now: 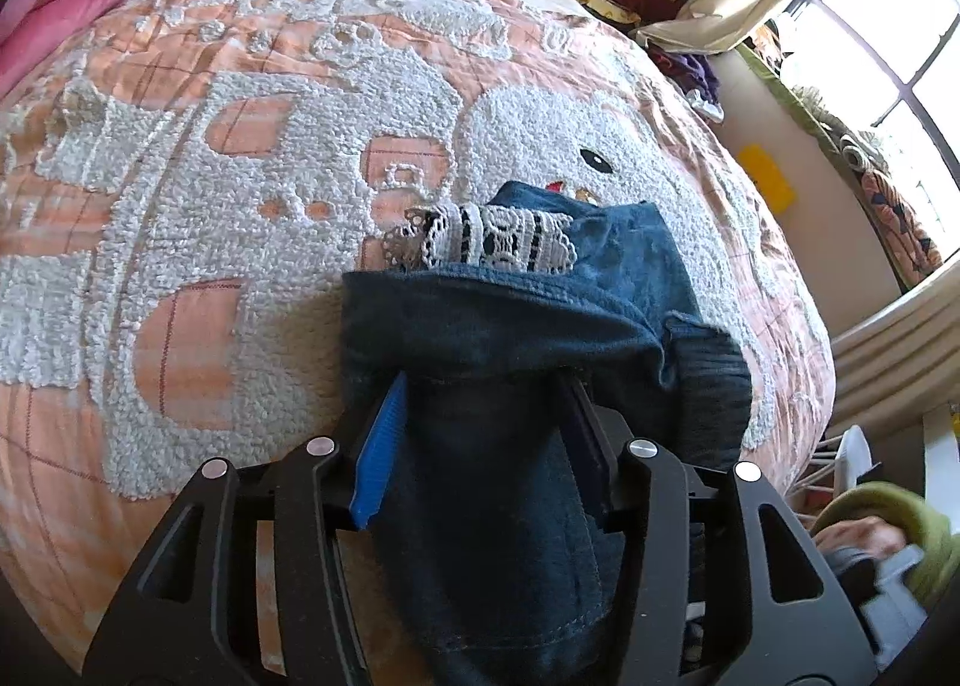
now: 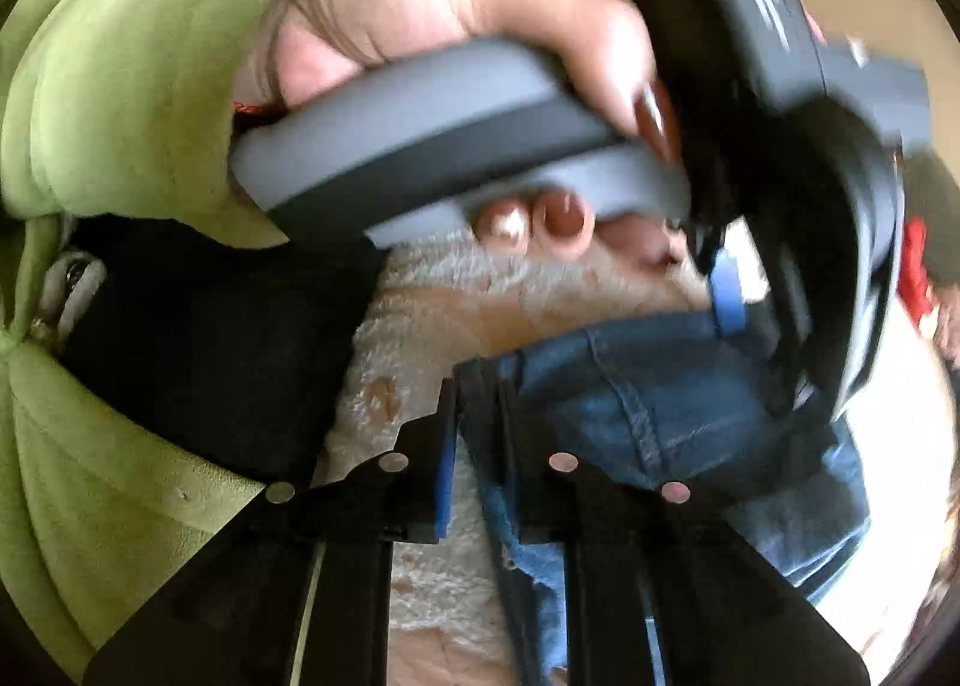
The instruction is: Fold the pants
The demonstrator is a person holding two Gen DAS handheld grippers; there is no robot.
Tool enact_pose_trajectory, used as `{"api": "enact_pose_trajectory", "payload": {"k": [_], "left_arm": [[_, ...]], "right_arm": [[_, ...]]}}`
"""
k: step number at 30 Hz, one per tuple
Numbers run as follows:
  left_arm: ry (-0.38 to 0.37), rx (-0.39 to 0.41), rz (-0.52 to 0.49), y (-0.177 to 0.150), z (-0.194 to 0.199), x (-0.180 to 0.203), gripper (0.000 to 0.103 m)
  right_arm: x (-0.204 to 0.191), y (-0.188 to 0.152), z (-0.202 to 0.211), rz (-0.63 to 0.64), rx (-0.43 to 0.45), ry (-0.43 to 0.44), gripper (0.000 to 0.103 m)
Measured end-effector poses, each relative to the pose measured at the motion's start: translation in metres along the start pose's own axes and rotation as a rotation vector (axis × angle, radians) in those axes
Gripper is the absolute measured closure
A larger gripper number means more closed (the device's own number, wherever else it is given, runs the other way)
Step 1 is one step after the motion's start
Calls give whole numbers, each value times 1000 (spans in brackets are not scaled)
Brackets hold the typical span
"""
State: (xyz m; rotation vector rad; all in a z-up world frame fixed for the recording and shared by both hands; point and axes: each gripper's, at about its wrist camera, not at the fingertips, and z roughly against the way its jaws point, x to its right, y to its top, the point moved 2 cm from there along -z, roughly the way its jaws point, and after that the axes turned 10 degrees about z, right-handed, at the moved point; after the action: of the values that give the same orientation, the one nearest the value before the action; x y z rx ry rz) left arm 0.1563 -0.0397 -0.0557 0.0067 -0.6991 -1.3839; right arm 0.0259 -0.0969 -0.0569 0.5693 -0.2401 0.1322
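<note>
While the bedspread (image 1: 252, 194) and a lace trim (image 1: 498, 245) on the pants (image 1: 504, 326) are only seen from the left wrist, the person's hand (image 2: 456, 14) on the other tool is only caught by the right wrist, pretty blurry. The pants are bunched on the bed right ahead of both tools. The left hand-held gripper (image 1: 486, 386) is clamped on a thick fold of denim. The right hand-held gripper (image 2: 477, 404) is pinched nearly closed on the denim's edge.
</note>
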Motion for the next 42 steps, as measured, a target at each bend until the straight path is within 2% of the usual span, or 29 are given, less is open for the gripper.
{"api": "enact_pose_trajectory", "payload": {"k": [5,10,13,15,18,20,22,23,26,29,30,32,36,39,42], "left_arm": [[-16,17,18,1,4,-1,60],[7,94,7,-2,27,-2,59],[66,149,-7,-9,42,-9,59],[104,172,-5,-20,51,-16,59],[109,161,-11,-40,58,-22,60],[110,145,-26,-53,58,-19,65],[114,124,-50,-66,56,-12,65],[116,95,-66,-73,51,-8,65],[149,52,-103,-88,38,3,67],[160,39,-110,-93,33,5,67],[157,39,-107,-92,34,4,67],[154,37,-108,-94,34,4,66],[152,33,-112,-98,32,6,66],[145,34,-108,-97,35,6,66],[138,40,-104,-98,39,6,65]], "right_arm": [[-1,-11,0,-96,45,-2,87],[-6,-16,18,-150,62,14,87],[-3,-20,41,-184,92,-2,75],[6,-23,61,-229,127,-44,68],[34,-26,85,-316,173,-130,64],[57,-32,99,-387,189,-211,64],[83,-37,99,-451,141,-288,64],[86,-43,103,-463,125,-298,64],[106,-35,74,-471,80,-269,65],[120,-34,44,-485,-9,-213,76],[126,-35,37,-487,-52,-215,79],[141,-45,9,-493,-155,-256,79],[151,-54,2,-573,-123,-241,80],[149,-49,4,-566,-116,-266,79],[144,-47,19,-577,-73,-280,77]]}}
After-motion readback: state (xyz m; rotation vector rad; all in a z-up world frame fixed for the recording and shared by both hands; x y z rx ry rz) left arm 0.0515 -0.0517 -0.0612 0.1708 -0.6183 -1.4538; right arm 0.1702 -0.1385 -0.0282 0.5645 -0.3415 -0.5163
